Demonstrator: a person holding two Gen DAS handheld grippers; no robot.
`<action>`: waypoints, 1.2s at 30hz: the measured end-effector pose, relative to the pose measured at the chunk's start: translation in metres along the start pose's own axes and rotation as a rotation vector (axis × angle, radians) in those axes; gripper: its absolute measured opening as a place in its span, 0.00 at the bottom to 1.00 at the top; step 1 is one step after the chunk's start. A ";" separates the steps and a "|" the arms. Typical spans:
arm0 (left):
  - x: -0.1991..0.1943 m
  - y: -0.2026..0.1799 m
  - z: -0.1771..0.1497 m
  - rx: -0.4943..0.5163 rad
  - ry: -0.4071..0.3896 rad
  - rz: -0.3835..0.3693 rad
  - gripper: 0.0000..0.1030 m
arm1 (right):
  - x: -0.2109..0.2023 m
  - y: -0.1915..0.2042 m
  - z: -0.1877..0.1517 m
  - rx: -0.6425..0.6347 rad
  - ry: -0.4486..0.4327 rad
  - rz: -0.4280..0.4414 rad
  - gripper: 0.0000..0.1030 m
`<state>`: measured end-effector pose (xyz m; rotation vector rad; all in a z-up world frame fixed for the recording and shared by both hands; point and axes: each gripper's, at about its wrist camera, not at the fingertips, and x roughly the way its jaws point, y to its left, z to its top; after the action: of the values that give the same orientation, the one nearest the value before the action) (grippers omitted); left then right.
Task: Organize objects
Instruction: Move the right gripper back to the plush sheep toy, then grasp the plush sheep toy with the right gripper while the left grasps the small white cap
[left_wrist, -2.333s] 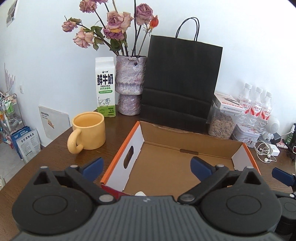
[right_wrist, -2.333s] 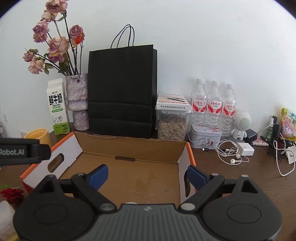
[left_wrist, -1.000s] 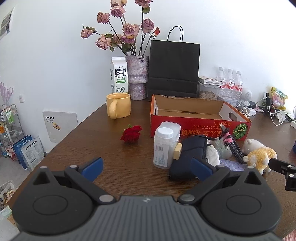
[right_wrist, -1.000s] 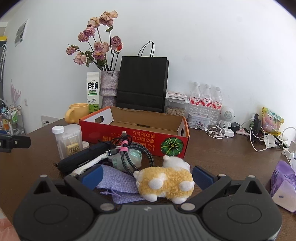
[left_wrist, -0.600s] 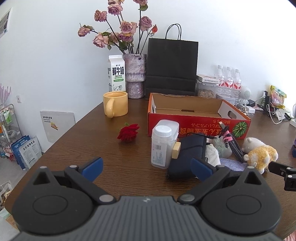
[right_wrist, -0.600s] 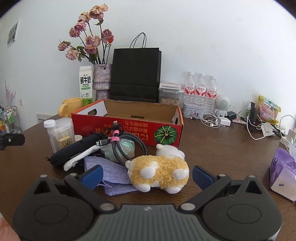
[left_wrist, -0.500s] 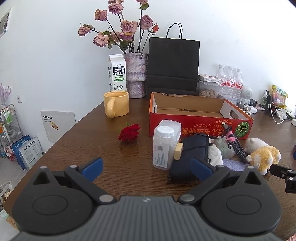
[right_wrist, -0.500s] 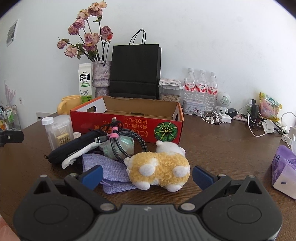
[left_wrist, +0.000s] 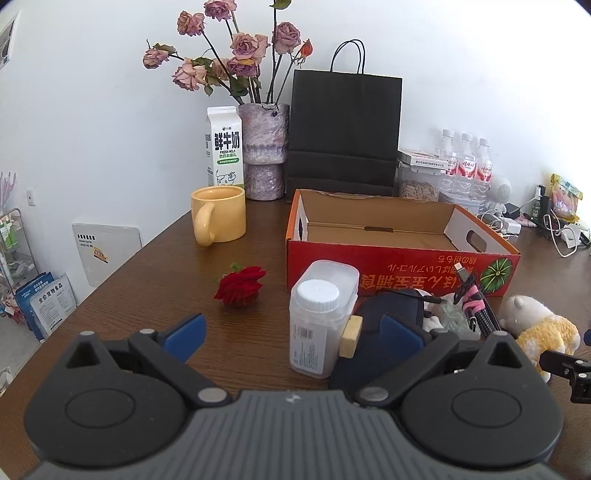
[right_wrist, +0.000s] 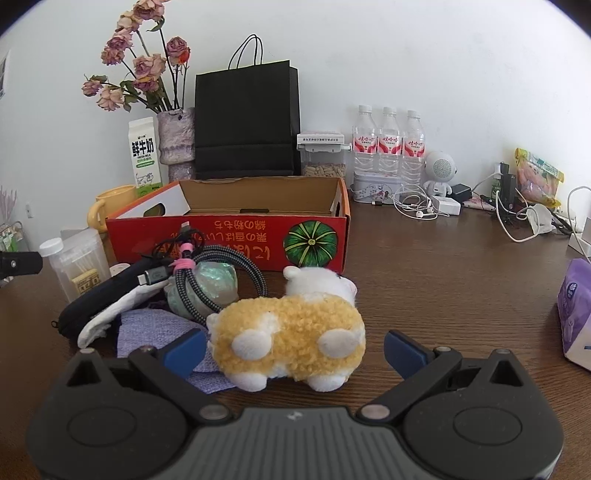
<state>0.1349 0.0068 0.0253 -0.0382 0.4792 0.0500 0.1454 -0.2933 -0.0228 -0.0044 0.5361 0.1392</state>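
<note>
The right gripper stood open around the plush toy, which lay on the tabletop before the empty red box. The left gripper was open, empty. Risk: the adjacent cable could snag during lifting.

Plush toy partly hidden from my left wrist camera behind gripper housing. Dark pouch mostly covered by plastic jar and blue finger pad. In my right wrist view, tissue pack cut off by right edge; yellow mug half behind red cardboard box. Milk carton small print unreadable.
</note>
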 end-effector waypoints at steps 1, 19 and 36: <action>0.003 -0.001 0.002 0.000 -0.002 -0.001 1.00 | 0.003 -0.001 0.001 0.004 0.003 0.006 1.00; 0.033 -0.005 0.016 -0.004 -0.019 -0.032 0.60 | 0.041 -0.003 0.009 0.018 0.046 0.066 1.00; 0.030 -0.007 0.015 -0.004 -0.037 -0.037 0.28 | 0.048 -0.006 0.006 0.033 0.067 0.080 1.00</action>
<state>0.1684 0.0020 0.0247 -0.0504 0.4415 0.0157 0.1900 -0.2923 -0.0421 0.0452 0.6053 0.2092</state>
